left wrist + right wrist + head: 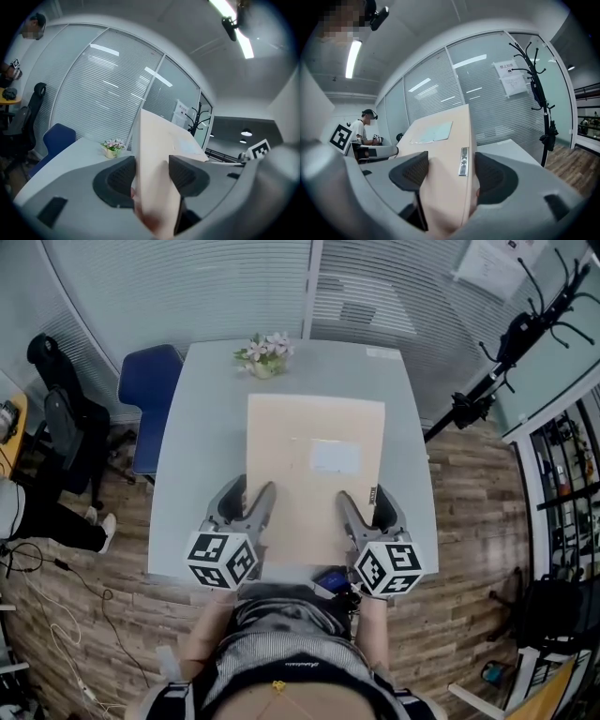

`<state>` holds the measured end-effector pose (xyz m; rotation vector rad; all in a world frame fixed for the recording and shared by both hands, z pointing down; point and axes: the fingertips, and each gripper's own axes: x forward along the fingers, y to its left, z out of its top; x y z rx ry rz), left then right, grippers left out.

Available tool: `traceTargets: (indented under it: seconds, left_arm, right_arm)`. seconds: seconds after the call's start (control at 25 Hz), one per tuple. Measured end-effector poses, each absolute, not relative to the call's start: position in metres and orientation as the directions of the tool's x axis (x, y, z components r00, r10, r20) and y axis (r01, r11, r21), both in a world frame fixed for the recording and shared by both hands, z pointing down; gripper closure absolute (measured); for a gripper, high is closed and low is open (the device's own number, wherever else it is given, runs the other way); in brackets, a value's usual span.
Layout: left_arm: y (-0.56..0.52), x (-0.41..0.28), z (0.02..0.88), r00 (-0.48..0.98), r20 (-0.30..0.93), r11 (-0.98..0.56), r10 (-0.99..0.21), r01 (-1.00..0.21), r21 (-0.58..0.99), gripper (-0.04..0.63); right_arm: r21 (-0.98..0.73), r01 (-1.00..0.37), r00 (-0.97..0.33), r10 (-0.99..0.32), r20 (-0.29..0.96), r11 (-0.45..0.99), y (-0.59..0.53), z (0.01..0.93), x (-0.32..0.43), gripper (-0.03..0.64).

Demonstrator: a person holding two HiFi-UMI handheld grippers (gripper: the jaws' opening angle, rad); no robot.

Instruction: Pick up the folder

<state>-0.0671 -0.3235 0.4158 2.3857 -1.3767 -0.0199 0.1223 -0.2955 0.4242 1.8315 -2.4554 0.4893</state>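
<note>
A wide beige folder [316,474] with a pale label on its top face is held over the grey table [202,446], its far end pointing away from me. My left gripper [251,495] is shut on its near left edge. My right gripper [366,498] is shut on its near right edge, by a small metal spine tag [463,161]. In the left gripper view the folder [157,154] stands edge-on between the pads of the left gripper [150,176]. The right gripper view shows the folder [440,154] wedged between both pads of the right gripper [450,176].
A small pot of flowers [264,355] stands at the table's far edge. A blue chair [150,390] sits at the far left corner. A black coat rack [506,362] stands to the right. Another person's legs [47,517] show at far left.
</note>
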Motion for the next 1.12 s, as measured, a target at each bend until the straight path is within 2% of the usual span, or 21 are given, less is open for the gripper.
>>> traceTargets:
  seconds: [1.12]
  left_arm:
    - [-0.32,-0.08,0.398,0.489,0.134,-0.427,-0.862,-0.842,0.33,0.374]
  right_arm:
    - [-0.19,-0.939,-0.32,-0.93,0.184,0.286,-0.296,0.402,0.111,0.319]
